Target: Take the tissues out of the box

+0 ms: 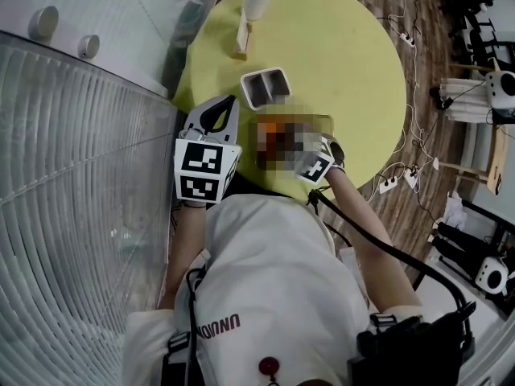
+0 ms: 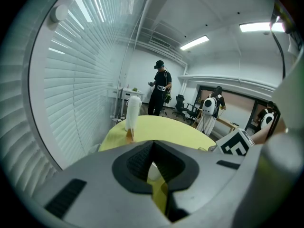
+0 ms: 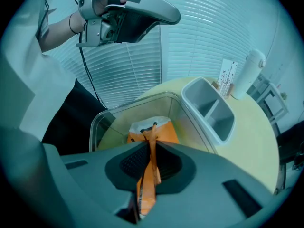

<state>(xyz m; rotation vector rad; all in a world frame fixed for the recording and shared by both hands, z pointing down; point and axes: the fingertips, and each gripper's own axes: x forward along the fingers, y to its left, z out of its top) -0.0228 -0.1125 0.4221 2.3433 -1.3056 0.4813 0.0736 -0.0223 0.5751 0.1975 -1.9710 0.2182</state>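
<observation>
Right gripper (image 3: 152, 144) clamped on the orange plastic tissue pack (image 3: 166, 133) inside the clear plastic box (image 3: 98, 126); best lift straight up, clearing the box's rim.

The box (image 3: 135, 104) is standing upright and open-topped on the yellow table (image 3: 259, 141). It is made of clear plastic, rectangular with rounded corners. The tissue pack (image 3: 164, 133) is sitting within the box walls, near the middle. The pack is showing an orange wrapper with a white patch at its far end. A strip of the orange wrapper is running up from the pack and is being pinched between the jaws of the right gripper (image 3: 152, 148).
</observation>
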